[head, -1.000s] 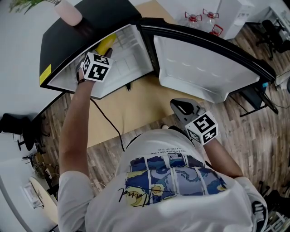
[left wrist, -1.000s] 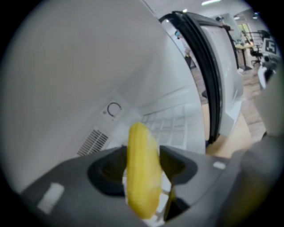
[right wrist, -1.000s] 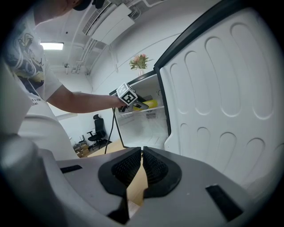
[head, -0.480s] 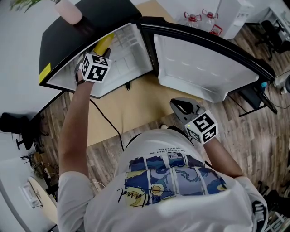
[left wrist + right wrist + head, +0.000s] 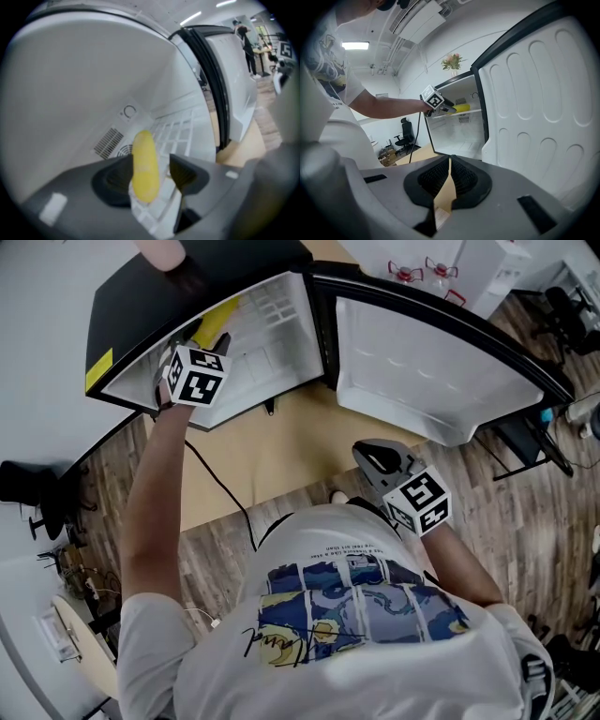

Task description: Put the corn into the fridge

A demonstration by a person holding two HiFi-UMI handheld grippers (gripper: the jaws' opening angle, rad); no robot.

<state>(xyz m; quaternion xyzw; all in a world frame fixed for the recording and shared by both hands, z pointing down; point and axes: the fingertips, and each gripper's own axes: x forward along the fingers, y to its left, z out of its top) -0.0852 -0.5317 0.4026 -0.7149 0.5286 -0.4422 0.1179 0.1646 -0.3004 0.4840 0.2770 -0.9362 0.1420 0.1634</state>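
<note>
- The corn (image 5: 144, 166) sits inside the open fridge (image 5: 272, 367), above its white wire shelf (image 5: 180, 133)
- The left gripper (image 5: 152, 172) reaches into the fridge, jaws apart: the corn lies against one pad, with a gap showing at the other
- The right gripper (image 5: 449, 176) hangs outside near the fridge door (image 5: 422, 362), jaws closed together on nothing

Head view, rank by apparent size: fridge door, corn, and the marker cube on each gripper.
1. fridge door, by far the largest.
2-3. right gripper's cube and left gripper's cube: near alike. The right looks slightly bigger but sits nearer the camera, so they are not ranked.
4. corn, partly hidden behind the left cube.
</note>
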